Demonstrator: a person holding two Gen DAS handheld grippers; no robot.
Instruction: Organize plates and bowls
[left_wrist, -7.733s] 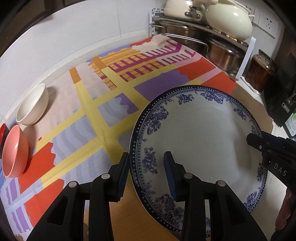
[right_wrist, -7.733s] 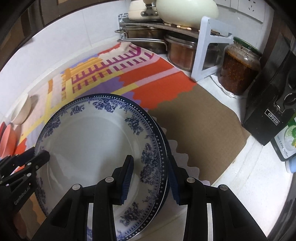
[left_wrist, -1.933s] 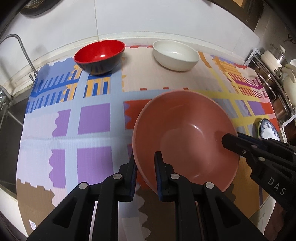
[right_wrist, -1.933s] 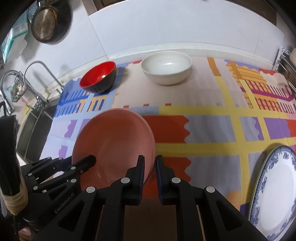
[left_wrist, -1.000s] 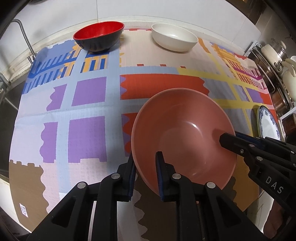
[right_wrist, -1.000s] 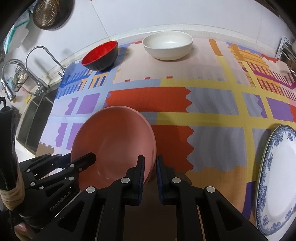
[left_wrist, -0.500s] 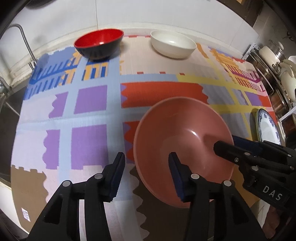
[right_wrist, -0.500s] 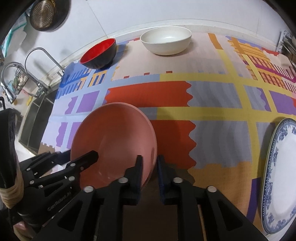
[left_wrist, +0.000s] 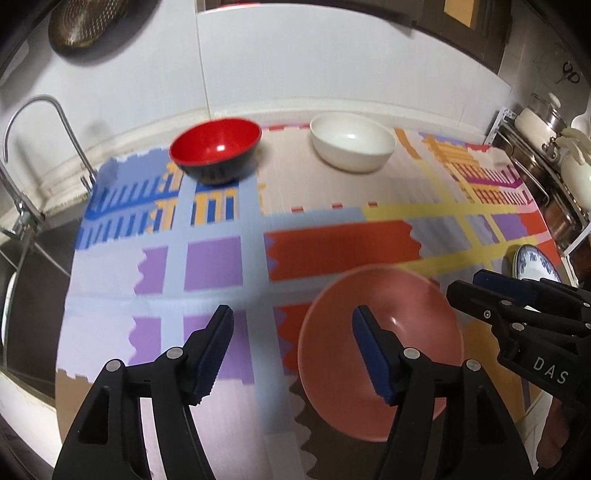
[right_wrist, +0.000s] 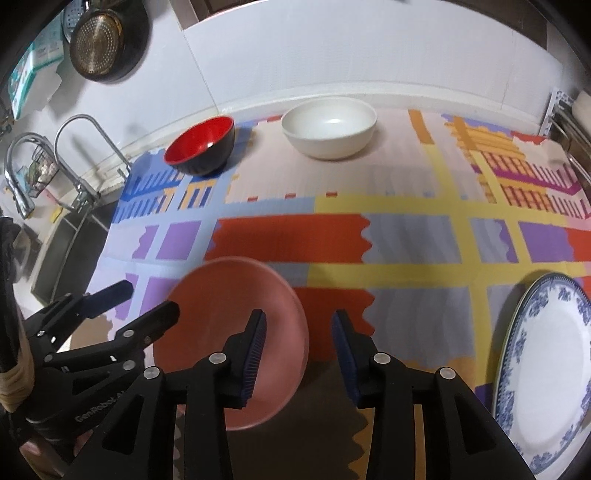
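The round pink plastic bowl (right_wrist: 236, 339) sits low in the frame on the patterned surface (right_wrist: 406, 236), released. Both the left gripper (left_wrist: 291, 350) and the right gripper (right_wrist: 299, 350) have just been opening — each now stands wide with one finger above the bowl's hollow. A sideways pull could clip the rim and tip it.

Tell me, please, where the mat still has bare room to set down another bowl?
The widest free patch runs between the pink bowl and the blue-patterned plate, across the mat. The purple squares below the red bowl are free too. The back edge is crowded by the white bowl.
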